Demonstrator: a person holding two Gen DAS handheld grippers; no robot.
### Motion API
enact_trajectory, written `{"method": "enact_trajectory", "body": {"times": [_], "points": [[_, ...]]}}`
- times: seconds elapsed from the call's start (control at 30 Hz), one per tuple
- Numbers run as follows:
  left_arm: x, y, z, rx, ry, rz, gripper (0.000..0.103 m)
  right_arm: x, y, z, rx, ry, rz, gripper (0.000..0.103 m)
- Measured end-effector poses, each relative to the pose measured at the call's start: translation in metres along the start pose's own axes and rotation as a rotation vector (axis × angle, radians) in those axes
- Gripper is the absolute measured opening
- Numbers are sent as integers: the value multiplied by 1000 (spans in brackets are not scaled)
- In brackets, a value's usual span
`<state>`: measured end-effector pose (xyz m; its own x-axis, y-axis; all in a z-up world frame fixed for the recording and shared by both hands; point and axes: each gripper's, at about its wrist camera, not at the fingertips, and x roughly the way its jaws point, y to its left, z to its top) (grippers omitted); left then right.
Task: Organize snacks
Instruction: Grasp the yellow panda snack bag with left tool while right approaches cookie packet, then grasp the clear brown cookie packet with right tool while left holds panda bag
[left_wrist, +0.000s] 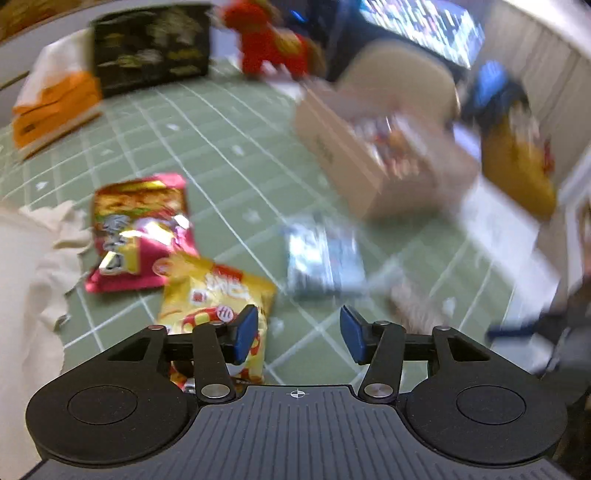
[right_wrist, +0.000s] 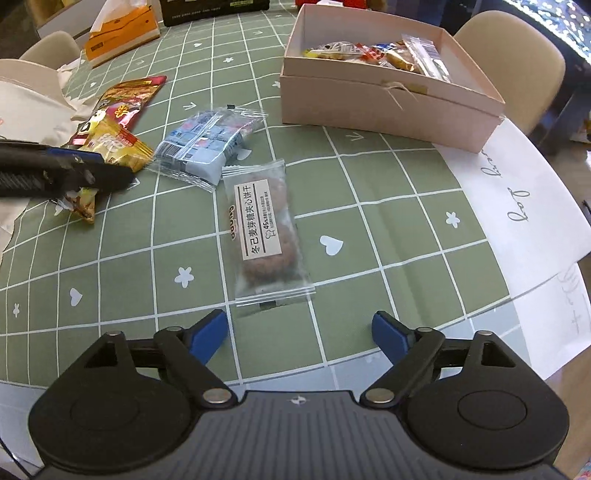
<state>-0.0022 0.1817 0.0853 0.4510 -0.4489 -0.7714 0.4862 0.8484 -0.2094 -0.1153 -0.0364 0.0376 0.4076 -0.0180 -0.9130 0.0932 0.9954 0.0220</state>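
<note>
Clear-wrapped biscuit pack (right_wrist: 267, 236) lay mid-frame ahead of the wide, empty right gripper (right_wrist: 300, 336), whose blue pads might skid off slippery film.

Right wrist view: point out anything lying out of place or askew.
Four snack packets lie loose on the green tablecloth rather than in the pink box: the cookie packet, the blue-and-white packet, the yellow packet and the red packet. The yellow overlaps the red. Nothing looks spilled or damaged.
</note>
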Motion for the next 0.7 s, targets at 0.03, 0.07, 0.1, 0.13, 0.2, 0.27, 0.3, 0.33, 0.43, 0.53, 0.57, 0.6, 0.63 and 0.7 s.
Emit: {"method": "enact_trajectory", "body": {"times": [0.03,0.07,0.1,0.13,0.2,0.27,0.3,0.33,0.43,0.53,0.57,0.6,0.63,0.7], "points": [[-7,8,1,-41,-36,18,53,0,-1,-1,3,-2,-1,91],[-11,16,1,-79,-56,33,53,1,-2,-2,10,-4,-3,93],[-14,27,1,-123,-63,43,53,1,-3,-3,16,-6,-6,96],[-14,34,1,-142,-53,42,53,2,-4,-4,22,-10,-9,98],[-8,44,-1,-152,-5,48,53,2,-4,-6,30,-19,-13,100],[-1,46,-5,-133,39,45,53,3,-5,-7,33,-21,-15,101],[1,46,-7,-126,51,43,56,3,-5,-7,35,-21,-15,102],[2,46,-9,-119,48,42,56,4,-6,-6,37,-20,-17,103],[6,44,-8,-111,40,46,57,4,-5,-7,36,-23,-20,103],[14,46,-5,-111,45,40,61,4,-5,-7,38,-30,-21,103],[17,46,-4,-112,50,42,64,4,-5,-8,37,-32,-21,103],[20,46,-3,-113,54,46,67,4,-5,-8,36,-36,-21,103],[23,47,-3,-117,59,51,72,4,-5,-9,36,-40,-21,103],[28,49,-1,-133,73,61,77,4,-5,-11,37,-50,-21,103]]}}
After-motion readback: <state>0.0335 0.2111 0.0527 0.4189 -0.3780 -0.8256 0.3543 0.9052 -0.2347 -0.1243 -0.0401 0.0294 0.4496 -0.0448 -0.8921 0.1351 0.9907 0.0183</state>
